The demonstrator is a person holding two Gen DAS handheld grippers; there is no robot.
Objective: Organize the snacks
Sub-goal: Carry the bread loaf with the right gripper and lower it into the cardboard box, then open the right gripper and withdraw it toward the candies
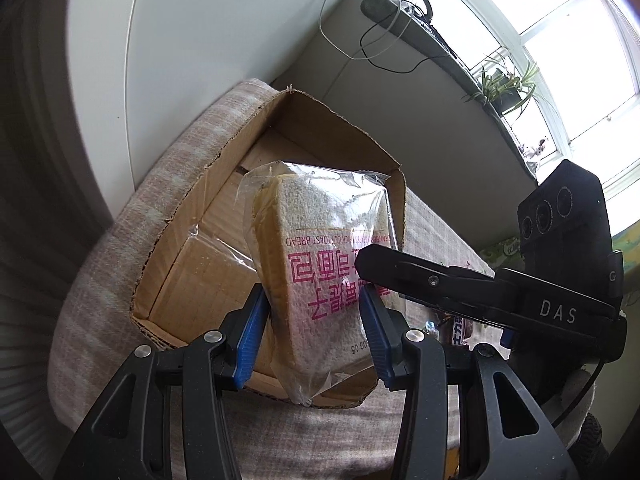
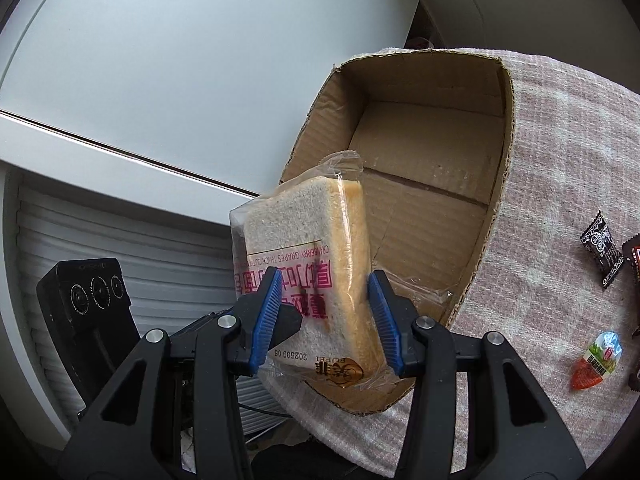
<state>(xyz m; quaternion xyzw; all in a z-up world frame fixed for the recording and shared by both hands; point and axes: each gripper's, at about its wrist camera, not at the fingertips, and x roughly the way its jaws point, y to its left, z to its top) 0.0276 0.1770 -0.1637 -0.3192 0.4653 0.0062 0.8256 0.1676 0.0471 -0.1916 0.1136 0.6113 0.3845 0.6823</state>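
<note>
I pinch the bread pack from both sides, my left fingers and my right fingers squeezing it together, so the floppy bag stays up over the open cardboard box where I think it belongs.
</note>
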